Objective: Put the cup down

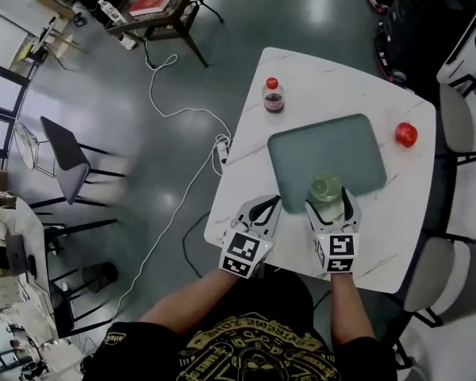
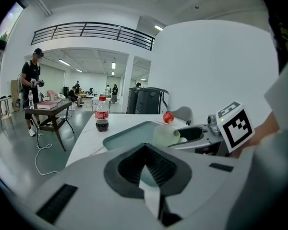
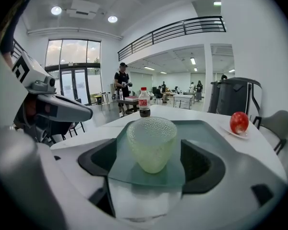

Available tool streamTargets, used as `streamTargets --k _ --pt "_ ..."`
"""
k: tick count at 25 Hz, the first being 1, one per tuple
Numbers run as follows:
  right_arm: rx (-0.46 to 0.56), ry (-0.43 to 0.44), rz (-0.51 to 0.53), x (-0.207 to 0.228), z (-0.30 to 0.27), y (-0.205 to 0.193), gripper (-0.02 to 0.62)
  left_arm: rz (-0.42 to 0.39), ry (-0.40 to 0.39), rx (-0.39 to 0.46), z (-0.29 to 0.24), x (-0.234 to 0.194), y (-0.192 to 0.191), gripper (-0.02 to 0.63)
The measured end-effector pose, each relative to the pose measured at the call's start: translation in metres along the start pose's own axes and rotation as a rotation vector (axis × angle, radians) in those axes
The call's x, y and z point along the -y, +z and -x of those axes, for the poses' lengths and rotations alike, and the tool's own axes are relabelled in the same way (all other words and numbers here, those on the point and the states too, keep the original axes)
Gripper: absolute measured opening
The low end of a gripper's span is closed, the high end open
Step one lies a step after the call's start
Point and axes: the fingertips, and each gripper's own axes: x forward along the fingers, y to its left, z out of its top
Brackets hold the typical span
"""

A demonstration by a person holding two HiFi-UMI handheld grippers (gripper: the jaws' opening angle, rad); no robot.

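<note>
A pale green dimpled cup stands upright on the near edge of a grey-green tray on the white marble table. My right gripper is open, one jaw on each side of the cup, with a narrow gap showing at both pads. My left gripper rests just left of the tray's near corner, shut with nothing in it. From the left gripper view the cup and the right gripper appear to the right.
A small cola bottle stands beyond the tray's far left corner. A red fruit lies at the table's right. Grey chairs flank the right side, a cable runs on the floor at left.
</note>
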Motion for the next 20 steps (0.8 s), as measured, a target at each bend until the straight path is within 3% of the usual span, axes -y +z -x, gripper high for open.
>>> streamTargets --k 11,20 --pt "0.091 -0.105 -0.028 -0.037 0.084 0.027 0.403 -0.009 -0.050 0.098 0.074 0.027 0.013 -0.005" --pt "0.140 -0.104 -0.013 -0.096 0.137 0.041 0.402 -0.024 -0.085 0.189 0.139 0.052 0.026 -0.005"
